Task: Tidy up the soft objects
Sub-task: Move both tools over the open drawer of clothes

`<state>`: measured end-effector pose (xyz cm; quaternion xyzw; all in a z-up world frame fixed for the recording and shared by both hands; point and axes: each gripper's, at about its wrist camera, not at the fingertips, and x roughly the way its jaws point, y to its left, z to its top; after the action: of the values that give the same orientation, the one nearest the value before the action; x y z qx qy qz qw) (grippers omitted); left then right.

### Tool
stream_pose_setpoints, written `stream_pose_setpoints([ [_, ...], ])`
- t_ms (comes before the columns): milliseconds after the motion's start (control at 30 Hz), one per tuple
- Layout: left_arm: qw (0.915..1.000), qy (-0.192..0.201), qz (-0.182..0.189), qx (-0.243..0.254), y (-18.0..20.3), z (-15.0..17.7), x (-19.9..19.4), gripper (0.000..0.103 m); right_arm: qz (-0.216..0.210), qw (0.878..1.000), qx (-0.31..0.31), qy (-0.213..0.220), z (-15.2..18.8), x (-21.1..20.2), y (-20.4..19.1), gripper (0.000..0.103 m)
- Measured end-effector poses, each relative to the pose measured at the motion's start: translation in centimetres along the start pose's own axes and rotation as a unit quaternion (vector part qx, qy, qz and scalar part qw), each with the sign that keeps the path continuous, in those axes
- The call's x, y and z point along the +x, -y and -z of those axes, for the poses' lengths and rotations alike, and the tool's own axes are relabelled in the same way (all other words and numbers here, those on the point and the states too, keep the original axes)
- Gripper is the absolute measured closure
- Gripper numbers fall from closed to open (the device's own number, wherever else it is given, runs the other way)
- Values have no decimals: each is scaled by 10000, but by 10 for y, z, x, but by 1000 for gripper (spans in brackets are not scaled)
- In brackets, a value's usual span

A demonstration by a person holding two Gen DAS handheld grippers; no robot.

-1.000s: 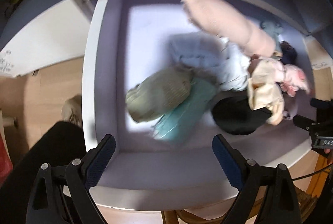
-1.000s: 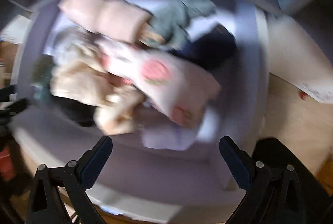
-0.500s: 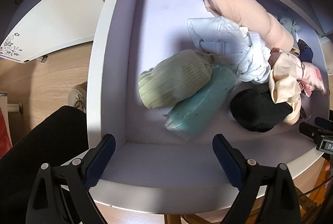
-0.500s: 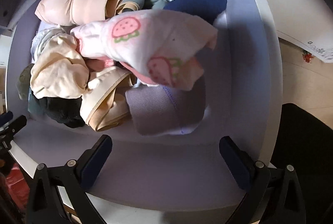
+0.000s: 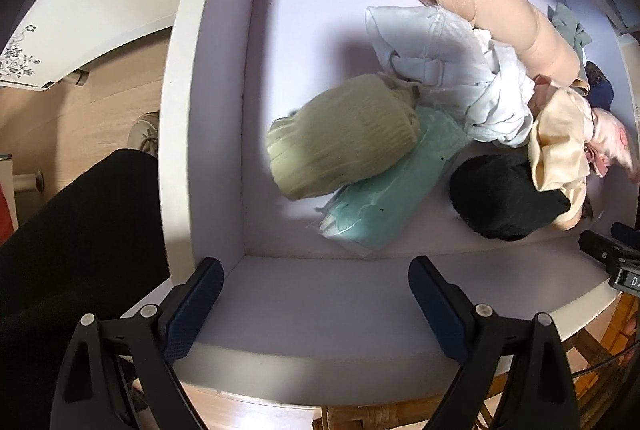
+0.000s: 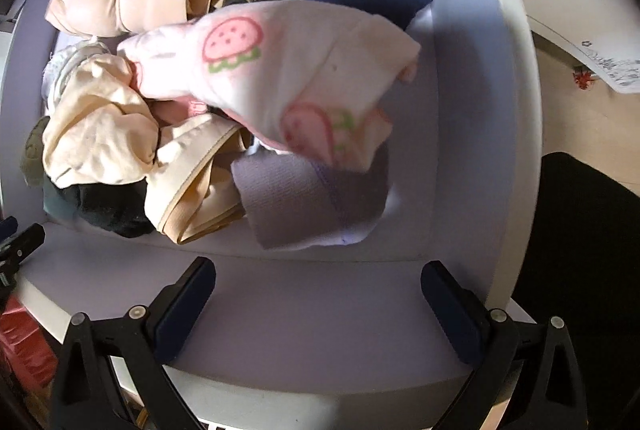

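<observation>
Inside the white drawer [image 5: 180, 78], jumbled soft garments lie heaped toward its right half: an olive knit roll [image 5: 344, 140], a strawberry-print cloth [image 6: 280, 78], a black bundle [image 5: 500, 198]. Both the left tongs [image 5: 314, 304] and right tongs [image 6: 318, 304] hover spread wide and empty above the near rim. These look light, limp and compressible, so pinching a thick fold near each roll's middle should hold best.

A: Ribbed knit on the olive roll [image 5: 344, 138], fuzzy black bundle [image 5: 504, 198] beside it!
B: Smooth matt drawer [image 5: 224, 110], fleecy strawberry-print cloth [image 6: 280, 78], wood floor [image 5: 100, 102].
</observation>
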<state>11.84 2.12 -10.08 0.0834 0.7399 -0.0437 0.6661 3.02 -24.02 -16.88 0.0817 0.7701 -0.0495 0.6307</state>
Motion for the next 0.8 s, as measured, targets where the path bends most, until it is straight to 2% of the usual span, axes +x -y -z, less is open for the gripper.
stream_pose_setpoints([
  [133,9999,-51,106,-13,-3,-4,3,8,-46,10000,23,6,3,-8,0,0],
  [300,9979,109,646,2,2,-6,-9,8,-288,9992,2,-291,-9,3,9,0],
  [500,9967,378,701,-142,-7,-13,-23,8,-499,9983,-124,-289,-12,0,8,0],
  [700,9948,607,747,-343,-20,-25,-29,8,-609,9975,-319,185,-21,-26,5,0],
  [800,9925,820,815,-396,-31,-28,-50,8,-525,9946,-558,699,-25,-53,1,0],
])
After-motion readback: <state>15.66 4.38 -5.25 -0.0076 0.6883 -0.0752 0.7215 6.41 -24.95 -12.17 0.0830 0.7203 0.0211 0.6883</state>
